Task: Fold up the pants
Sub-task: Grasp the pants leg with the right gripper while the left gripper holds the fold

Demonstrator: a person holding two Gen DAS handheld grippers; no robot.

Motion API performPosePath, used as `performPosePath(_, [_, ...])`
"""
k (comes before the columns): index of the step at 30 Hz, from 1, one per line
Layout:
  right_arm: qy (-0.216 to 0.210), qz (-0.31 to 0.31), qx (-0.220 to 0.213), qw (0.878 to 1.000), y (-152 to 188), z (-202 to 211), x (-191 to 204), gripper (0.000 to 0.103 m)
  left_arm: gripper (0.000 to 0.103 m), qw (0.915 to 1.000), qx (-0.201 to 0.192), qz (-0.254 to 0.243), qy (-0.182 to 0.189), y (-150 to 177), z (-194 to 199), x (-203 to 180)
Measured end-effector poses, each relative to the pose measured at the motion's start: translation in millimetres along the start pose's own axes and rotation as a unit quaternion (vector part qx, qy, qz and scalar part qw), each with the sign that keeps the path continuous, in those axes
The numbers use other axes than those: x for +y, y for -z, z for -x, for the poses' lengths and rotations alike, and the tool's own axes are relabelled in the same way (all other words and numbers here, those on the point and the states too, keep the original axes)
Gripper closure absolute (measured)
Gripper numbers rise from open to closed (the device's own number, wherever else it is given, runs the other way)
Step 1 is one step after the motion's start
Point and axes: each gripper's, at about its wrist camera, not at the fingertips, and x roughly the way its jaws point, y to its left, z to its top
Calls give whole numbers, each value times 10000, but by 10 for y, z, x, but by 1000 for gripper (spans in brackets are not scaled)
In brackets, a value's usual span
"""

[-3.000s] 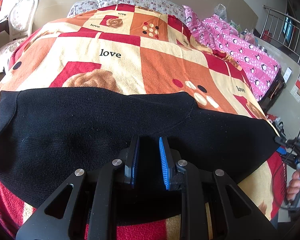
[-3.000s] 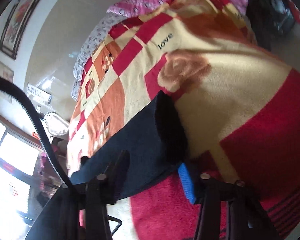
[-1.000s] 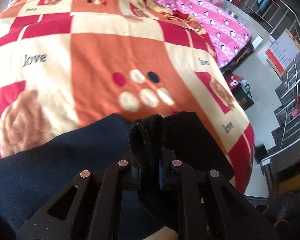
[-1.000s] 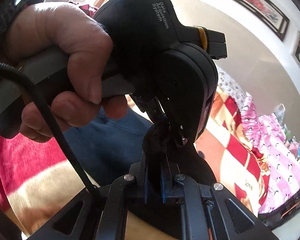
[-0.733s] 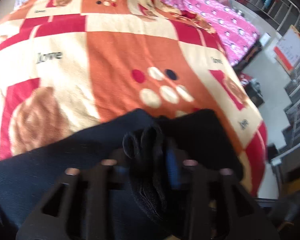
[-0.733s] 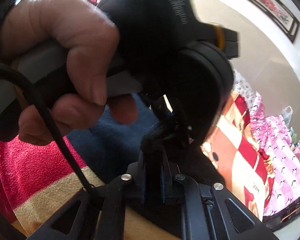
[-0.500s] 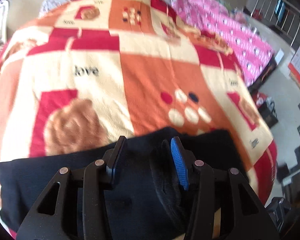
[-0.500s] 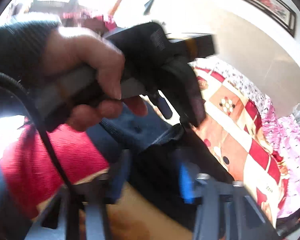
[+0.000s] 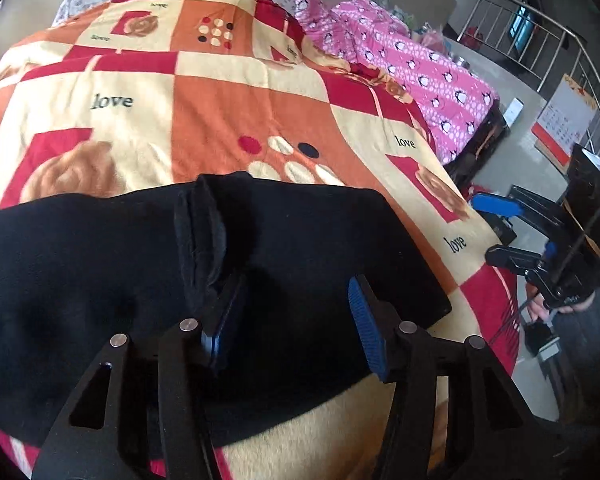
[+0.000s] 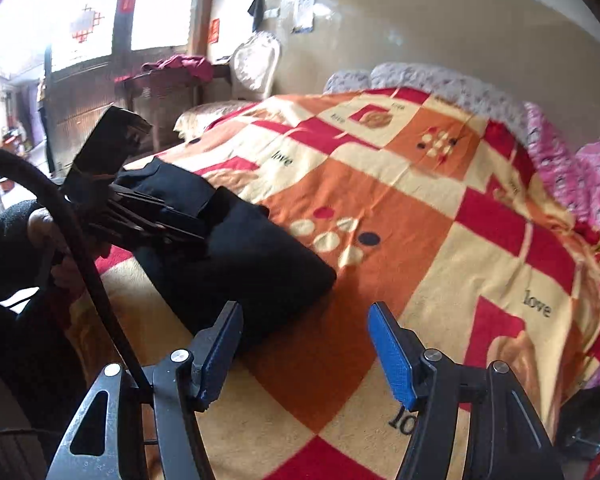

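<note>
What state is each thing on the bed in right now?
Pants: folded over, lying on the blanket, released.
Left tool: opening, over the pants, gripping nothing.
Right tool: opening, empty, off to the side of the pants.
Blanket: spread over the bed.

Hidden or unclear, for you to note:
- pants (image 9: 100, 280): near and left parts cut by the left wrist frame edge; your left gripper (image 9: 292, 320) covers the near hem
- blanket (image 10: 420, 220): far print smeared in the right wrist view, small "love" words there unreadable
- wall papers (image 10: 304, 0): too small to read
- your left hand (image 10: 44, 224): mostly behind cable and housing
</note>
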Motion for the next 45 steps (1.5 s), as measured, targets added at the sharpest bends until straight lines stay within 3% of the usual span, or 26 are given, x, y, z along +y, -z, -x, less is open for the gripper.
performPosePath(2, [-431, 98, 34, 9990, -70, -90, -86, 40, 50, 9999, -44, -89, -65, 56, 32, -2])
performPosePath(6, [-1395, 765, 120, 9872, -180, -351, 144, 40, 50, 9992, -371, 60, 149, 190, 50, 80])
performPosePath(10, [-1600, 1277, 601, 9770, -210, -842, 136, 39, 50, 9978, -639, 98, 159, 246, 40, 45])
performPosePath(12, [-1688, 1254, 721, 9750, -164, -1068, 113, 24, 50, 9977, -664, 90, 141, 252, 50, 35])
performPosePath(14, [-1987, 919, 818, 9723, -198, -1190, 3, 21, 50, 9973, -694, 153, 210, 253, 62, 62])
performPosePath(17, [-1980, 992, 981, 9702, -218, -1185, 44, 21, 50, 9949, -727, 453, 526, 260, 99, 187])
performPosePath(20, [-1794, 1376, 1204, 9666, -349, -1099, 154, 29, 50, 9895, -797, 826, 873, 261, 155, 328])
performPosePath(22, [-1687, 1465, 906, 9705, -497, -931, 229, 29, 50, 9866, -841, 994, 978, 261, 179, 391])
performPosePath(24, [-1855, 1533, 691, 9681, -624, -856, 345, 29, 50, 9858, -849, 1044, 1003, 262, 192, 408])
performPosePath(26, [-1892, 1732, 1034, 9610, -610, -1008, 493, 29, 50, 9868, -838, 1001, 954, 263, 195, 388])
performPosePath(27, [-1830, 1844, 1448, 9547, -519, -1211, 570, 24, 50, 9877, -839, 967, 902, 267, 198, 373])
performPosePath(29, [-2061, 1317, 1432, 9590, -490, -1336, 494, 19, 50, 9881, -860, 935, 868, 286, 215, 352])
performPosePath(31, [-2002, 1451, 1519, 9570, -533, -1328, 533, 21, 50, 9868, -904, 976, 920, 304, 239, 370])
performPosePath(33, [-1875, 1792, 1625, 9520, -661, -1272, 635, 32, 50, 9843, -1009, 1098, 949, 310, 282, 420])
performPosePath(38, [-1872, 1949, 1049, 9571, -1073, -1214, 866, 32, 49, 9662, -1789, 1716, 702, 431, 640, 666])
performPosePath(42, [-2110, 2367, 1478, 9368, -1054, -1657, 1231, 29, 48, 9519, -1994, 2262, 551, 561, 848, 915])
performPosePath(45, [-2300, 1998, 1504, 9405, -1051, -1842, 1187, 22, 47, 9449, -2045, 2498, 537, 633, 950, 1034])
